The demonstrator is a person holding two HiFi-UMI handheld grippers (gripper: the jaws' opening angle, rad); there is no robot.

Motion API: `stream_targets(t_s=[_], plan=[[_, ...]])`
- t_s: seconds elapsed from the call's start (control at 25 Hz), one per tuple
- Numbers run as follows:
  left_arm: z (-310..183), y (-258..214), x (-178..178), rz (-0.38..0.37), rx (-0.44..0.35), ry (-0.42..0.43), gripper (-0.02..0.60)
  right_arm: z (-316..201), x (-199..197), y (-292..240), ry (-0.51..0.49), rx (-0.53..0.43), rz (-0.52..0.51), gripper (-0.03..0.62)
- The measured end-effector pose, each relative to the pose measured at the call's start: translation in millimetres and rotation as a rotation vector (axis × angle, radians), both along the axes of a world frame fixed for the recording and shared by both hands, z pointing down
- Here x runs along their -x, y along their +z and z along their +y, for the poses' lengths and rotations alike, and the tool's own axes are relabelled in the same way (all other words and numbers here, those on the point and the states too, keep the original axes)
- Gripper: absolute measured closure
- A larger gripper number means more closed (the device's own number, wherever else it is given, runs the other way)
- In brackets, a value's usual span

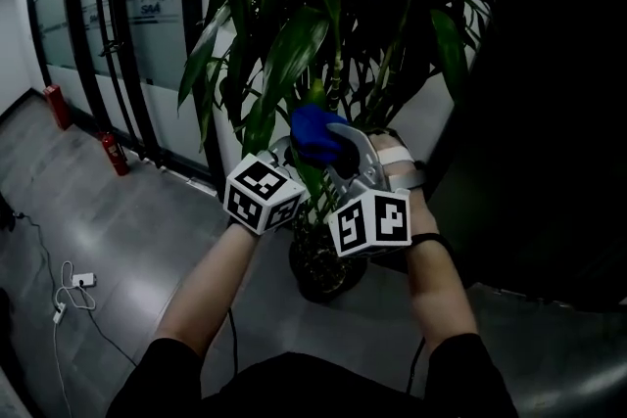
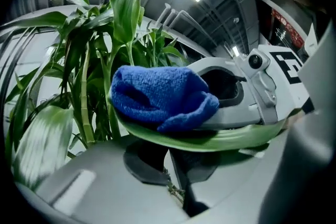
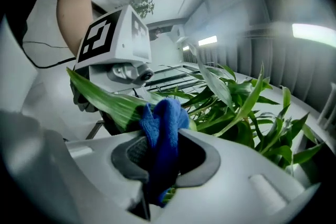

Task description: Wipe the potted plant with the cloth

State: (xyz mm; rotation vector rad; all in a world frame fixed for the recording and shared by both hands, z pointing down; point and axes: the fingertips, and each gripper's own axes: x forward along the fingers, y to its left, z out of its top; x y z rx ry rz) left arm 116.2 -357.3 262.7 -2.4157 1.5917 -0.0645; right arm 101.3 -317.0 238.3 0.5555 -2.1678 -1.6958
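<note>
L gripper (image 2: 169, 160) & R gripper (image 3: 157, 165): light-grey moulded shells, dark-grey pads (image 2: 144, 162). Each w/ white cube (image 1: 263, 194), black square markers. Black short sleeves (image 1: 167, 362); black band (image 1: 428, 241) on R wrist.

Both forearms are reaching forward side by side toward the potted plant (image 1: 323, 24), the left forearm (image 1: 211, 279) and the right forearm (image 1: 436, 289) both bare. The left hand-held gripper (image 2: 176, 168) is sitting under one of the plant's leaves (image 2: 220, 139), its jaws drawn together. The right hand-held gripper (image 3: 160, 160) is clamping the blue cloth (image 3: 163, 123) and pressing it onto that leaf from above.
</note>
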Motion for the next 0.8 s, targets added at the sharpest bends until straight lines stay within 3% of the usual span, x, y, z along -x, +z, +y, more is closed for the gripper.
stream_targets(t_s=[0.28, 0.8], plan=[[-6, 24, -5, -0.107, 0.019, -0.007, 0.575, 2, -8, 27, 0.015, -0.063, 0.1, 0.507], [-4, 70, 24, -0.106, 0.077, -0.058, 0.575, 18, -8, 77, -0.001, -0.12, 0.247, 0.507]])
